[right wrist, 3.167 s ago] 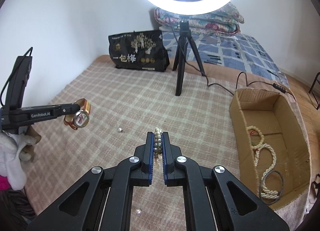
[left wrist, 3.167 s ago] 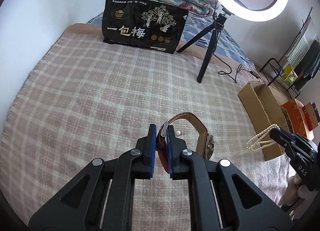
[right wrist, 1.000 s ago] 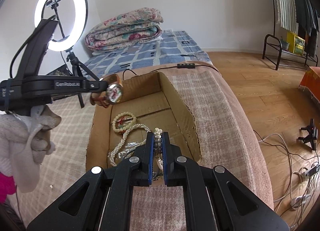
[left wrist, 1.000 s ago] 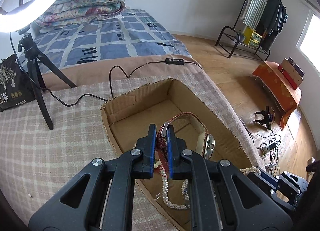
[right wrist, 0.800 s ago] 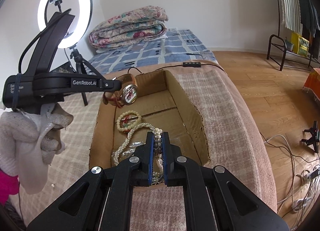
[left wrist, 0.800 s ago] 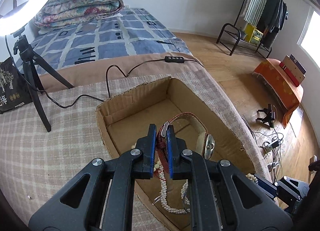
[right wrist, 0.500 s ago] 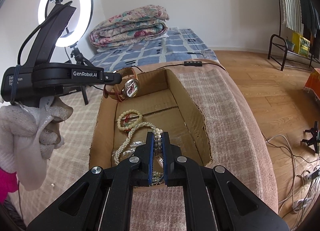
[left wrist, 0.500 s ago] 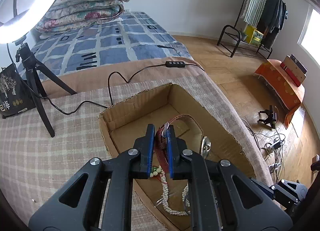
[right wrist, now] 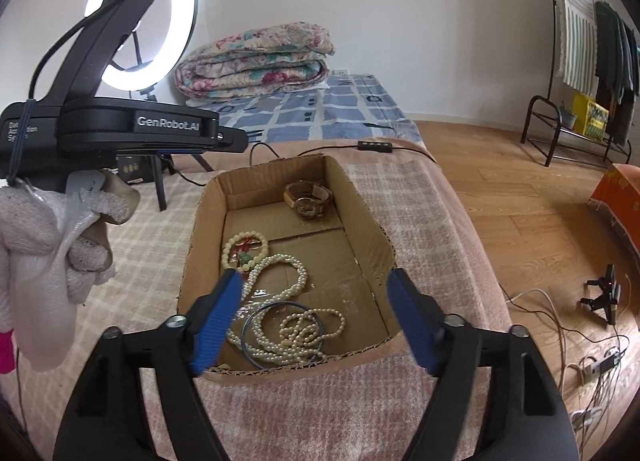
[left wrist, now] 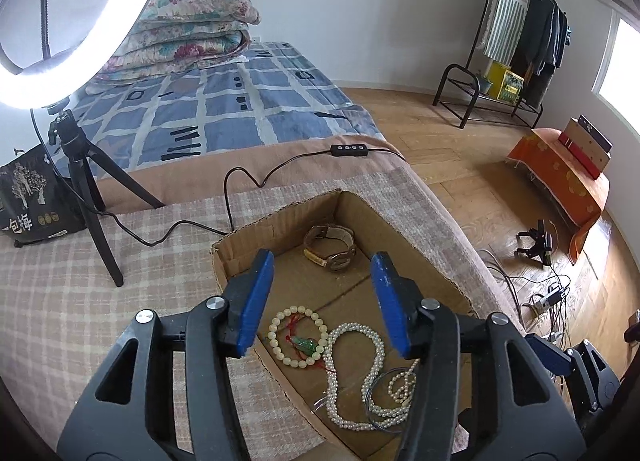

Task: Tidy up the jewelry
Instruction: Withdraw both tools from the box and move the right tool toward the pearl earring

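An open cardboard box [left wrist: 400, 229] [right wrist: 360, 205] sits on the checked blanket. A brown-strap watch [left wrist: 331, 247] [right wrist: 308, 199] lies at its far end. A cream bead bracelet with a green charm [left wrist: 298, 331] [right wrist: 245, 247] and pearl strands [left wrist: 360, 373] [right wrist: 296, 325] with a blue ring lie nearer. My left gripper [left wrist: 322, 301] is open and empty above the box. My right gripper [right wrist: 314, 317] is open and empty above the pearls. The left gripper's body [right wrist: 120, 125] shows in the right wrist view.
A ring light on a black tripod [left wrist: 80, 177] stands left of the box, its cable [left wrist: 248, 181] running past the box's far edge. A black snack bag [left wrist: 28, 201] stands farther left. The bed edge drops to a wooden floor [right wrist: 560, 221] on the right.
Both grippers have opened. The watch has dropped from the left gripper to the far end of the box. The pearl strand has dropped from the right gripper onto the pile.
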`<action>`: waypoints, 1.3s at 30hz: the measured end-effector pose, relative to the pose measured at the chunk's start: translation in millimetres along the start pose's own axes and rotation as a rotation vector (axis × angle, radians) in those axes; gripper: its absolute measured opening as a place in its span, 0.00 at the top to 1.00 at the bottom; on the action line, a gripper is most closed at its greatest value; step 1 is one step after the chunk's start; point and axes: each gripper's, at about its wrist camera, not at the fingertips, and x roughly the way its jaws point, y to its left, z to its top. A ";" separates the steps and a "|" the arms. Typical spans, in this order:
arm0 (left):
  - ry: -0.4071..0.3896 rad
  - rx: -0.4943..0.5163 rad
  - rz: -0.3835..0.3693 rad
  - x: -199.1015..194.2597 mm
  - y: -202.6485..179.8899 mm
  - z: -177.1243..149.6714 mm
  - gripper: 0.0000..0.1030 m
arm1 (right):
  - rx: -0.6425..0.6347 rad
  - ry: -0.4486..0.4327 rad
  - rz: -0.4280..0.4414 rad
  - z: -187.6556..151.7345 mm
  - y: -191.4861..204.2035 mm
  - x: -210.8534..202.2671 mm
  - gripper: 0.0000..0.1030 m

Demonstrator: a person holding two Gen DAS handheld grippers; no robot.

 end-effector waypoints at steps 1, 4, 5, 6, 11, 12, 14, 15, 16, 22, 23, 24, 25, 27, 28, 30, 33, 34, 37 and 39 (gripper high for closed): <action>-0.005 -0.002 0.001 -2.2 0.8 -0.1 0.43 | -0.002 0.002 -0.007 0.9 1.2 -0.4 0.22; -0.014 -0.004 0.007 -9.1 4.2 -0.8 0.42 | -0.010 0.010 -0.025 2.7 5.1 -3.0 0.22; -0.016 -0.006 0.008 -12.0 5.4 -1.1 0.42 | -0.012 0.009 -0.028 2.3 5.8 -4.8 0.22; -0.021 -0.008 0.009 -15.8 6.7 -1.0 0.42 | -0.014 0.008 -0.028 2.4 6.4 -6.4 0.22; -0.053 -0.014 0.017 -38.2 14.2 -1.5 0.42 | -0.025 -0.005 -0.028 5.6 14.2 -17.7 0.22; -0.061 -0.014 0.017 -43.2 15.9 -1.7 0.42 | -0.030 -0.008 -0.028 6.6 16.5 -20.6 0.22; -0.080 -0.015 0.020 -55.3 19.8 -2.8 0.42 | -0.037 -0.015 -0.031 7.8 20.7 -24.9 0.22; -0.091 -0.017 0.019 -62.3 22.0 -3.8 0.42 | -0.041 -0.018 -0.031 8.0 23.4 -27.5 0.22; -0.104 -0.015 0.022 -69.4 23.6 -5.0 0.42 | -0.045 -0.020 -0.032 8.6 25.6 -30.1 0.22; -0.177 -0.001 0.031 -119.1 36.8 -16.0 0.42 | -0.077 -0.032 -0.045 10.8 41.2 -46.3 0.22; -0.191 -0.001 0.035 -129.4 39.8 -18.8 0.42 | -0.080 -0.035 -0.047 11.0 43.5 -48.6 0.22; -0.201 0.000 0.038 -138.0 42.6 -21.1 0.42 | -0.083 -0.038 -0.046 11.0 45.7 -51.1 0.22; -0.211 0.001 0.040 -146.8 45.4 -23.8 0.42 | -0.085 -0.042 -0.046 11.4 48.2 -53.6 0.22; -0.232 0.002 0.043 -165.6 52.2 -30.3 0.41 | -0.090 -0.050 -0.045 11.8 54.1 -59.1 0.22; -0.243 0.000 0.047 -174.1 55.6 -33.6 0.41 | -0.095 -0.054 -0.045 12.0 57.7 -61.8 0.22; -0.262 0.004 0.057 -190.6 61.7 -41.7 0.41 | -0.105 -0.066 -0.042 11.7 65.4 -67.1 0.22; -0.277 0.016 0.072 -210.2 70.0 -54.7 0.34 | -0.123 -0.086 -0.036 9.8 78.2 -73.9 0.22; -0.282 0.019 0.079 -216.2 73.6 -59.6 0.34 | -0.129 -0.086 -0.030 9.1 82.9 -75.1 0.22; -0.287 0.033 0.098 -232.2 83.8 -72.5 0.34 | -0.155 -0.082 0.000 7.5 98.9 -77.3 0.22; -0.288 0.033 0.105 -241.2 91.8 -80.6 0.34 | -0.175 -0.081 0.017 5.6 110.4 -78.7 0.22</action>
